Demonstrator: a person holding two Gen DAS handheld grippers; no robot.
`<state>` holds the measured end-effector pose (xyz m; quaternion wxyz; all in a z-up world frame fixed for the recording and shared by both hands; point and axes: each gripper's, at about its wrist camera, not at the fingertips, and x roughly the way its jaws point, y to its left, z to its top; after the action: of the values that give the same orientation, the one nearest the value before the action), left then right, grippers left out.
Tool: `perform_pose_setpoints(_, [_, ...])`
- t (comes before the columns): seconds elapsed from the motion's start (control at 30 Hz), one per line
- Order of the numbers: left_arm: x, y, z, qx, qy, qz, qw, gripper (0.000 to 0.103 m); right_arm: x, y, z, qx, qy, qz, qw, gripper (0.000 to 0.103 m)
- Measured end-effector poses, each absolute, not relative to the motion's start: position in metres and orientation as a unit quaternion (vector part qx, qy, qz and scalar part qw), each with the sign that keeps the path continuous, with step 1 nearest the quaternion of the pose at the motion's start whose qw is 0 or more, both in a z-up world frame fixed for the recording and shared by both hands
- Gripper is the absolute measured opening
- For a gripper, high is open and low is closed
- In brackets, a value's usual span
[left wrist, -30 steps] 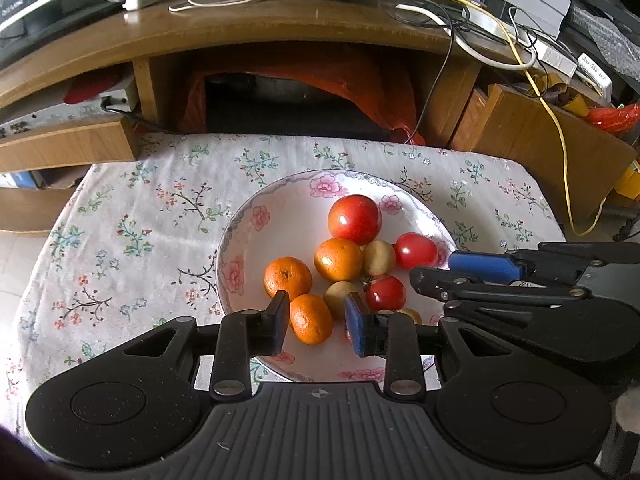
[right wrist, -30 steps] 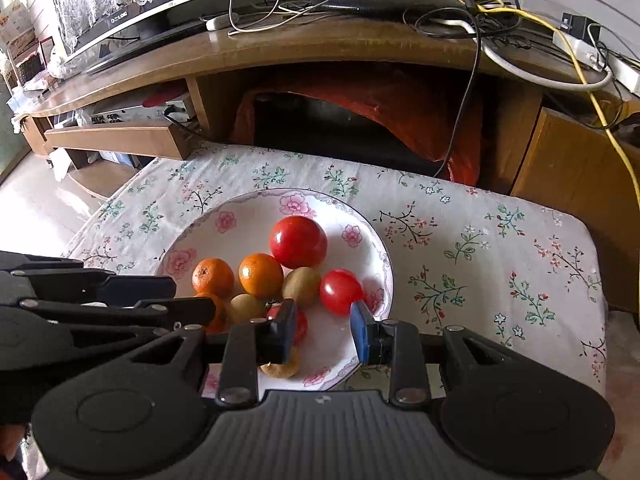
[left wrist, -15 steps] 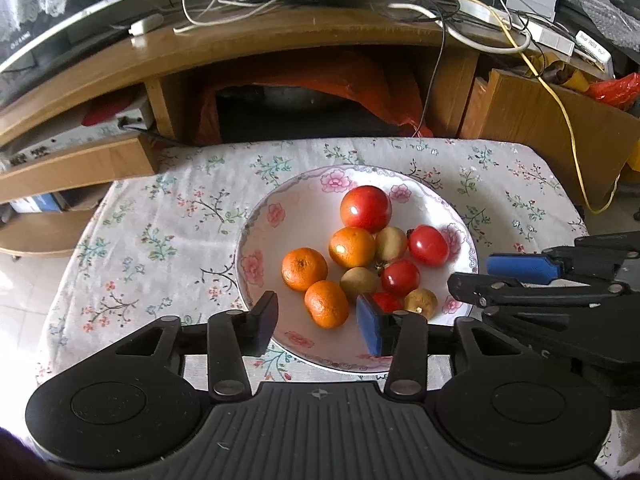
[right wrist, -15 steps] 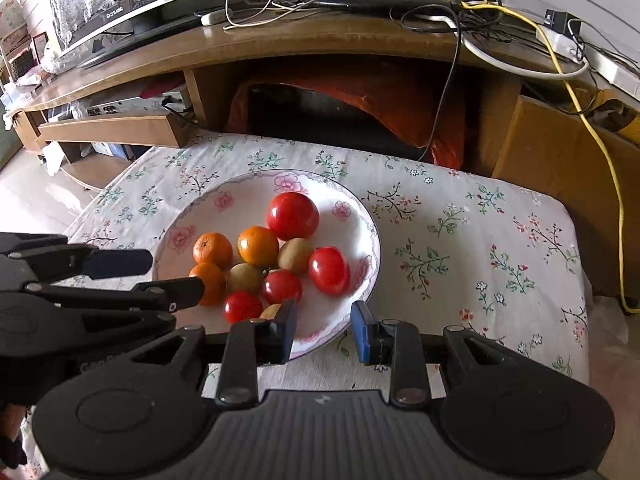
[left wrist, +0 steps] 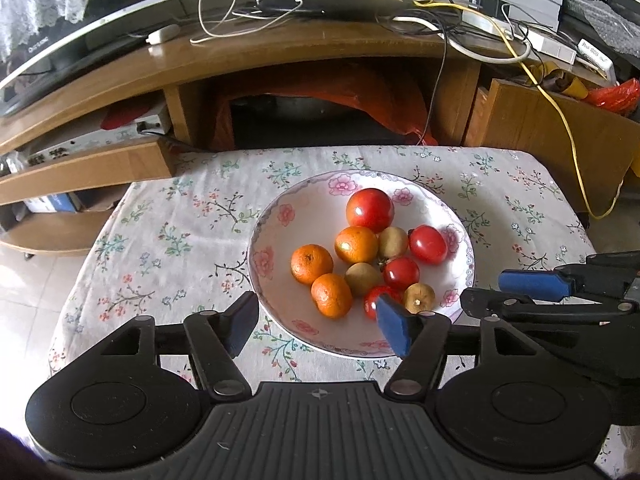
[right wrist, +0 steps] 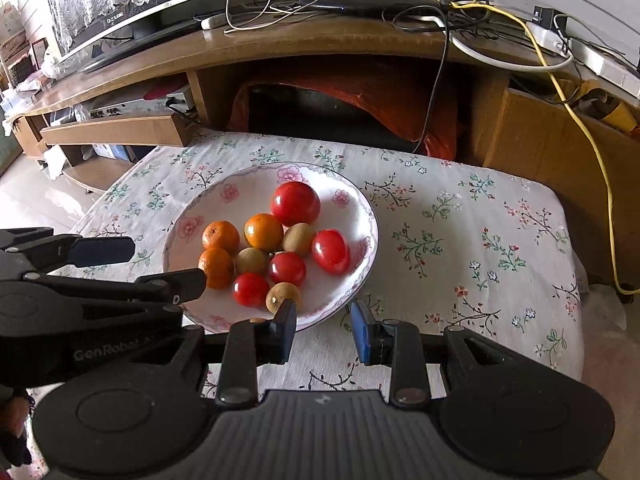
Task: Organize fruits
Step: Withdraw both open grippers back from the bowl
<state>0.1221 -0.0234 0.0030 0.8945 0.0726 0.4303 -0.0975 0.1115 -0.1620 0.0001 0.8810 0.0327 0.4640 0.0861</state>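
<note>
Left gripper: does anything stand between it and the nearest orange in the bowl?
Nothing visible does. The left gripper is open and empty above the bowl near rim, and the nearest orange lies just ahead between its fingers, with only bare bowl between.

left tongs [left wrist: 316,324]: black, blue pads | right tongs [right wrist: 325,328]: black, blue pads, ribbed housing

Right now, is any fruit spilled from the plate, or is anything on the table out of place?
Nothing stands out. All the fruit sits inside the flowered plate: three oranges, four red fruits and three small brown ones. None lies on the tablecloth. Both the left gripper and the right gripper are open and empty.
</note>
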Motion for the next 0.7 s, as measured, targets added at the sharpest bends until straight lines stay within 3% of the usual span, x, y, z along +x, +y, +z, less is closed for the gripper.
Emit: perform_pose_setpoints(0.7, [0.1134,-0.0190,0.0044,0.066,0.419,-0.071,0.903,0.087,0.1061,-0.1636,0.0009,0.037,0.463,0.079,0.882,0.031])
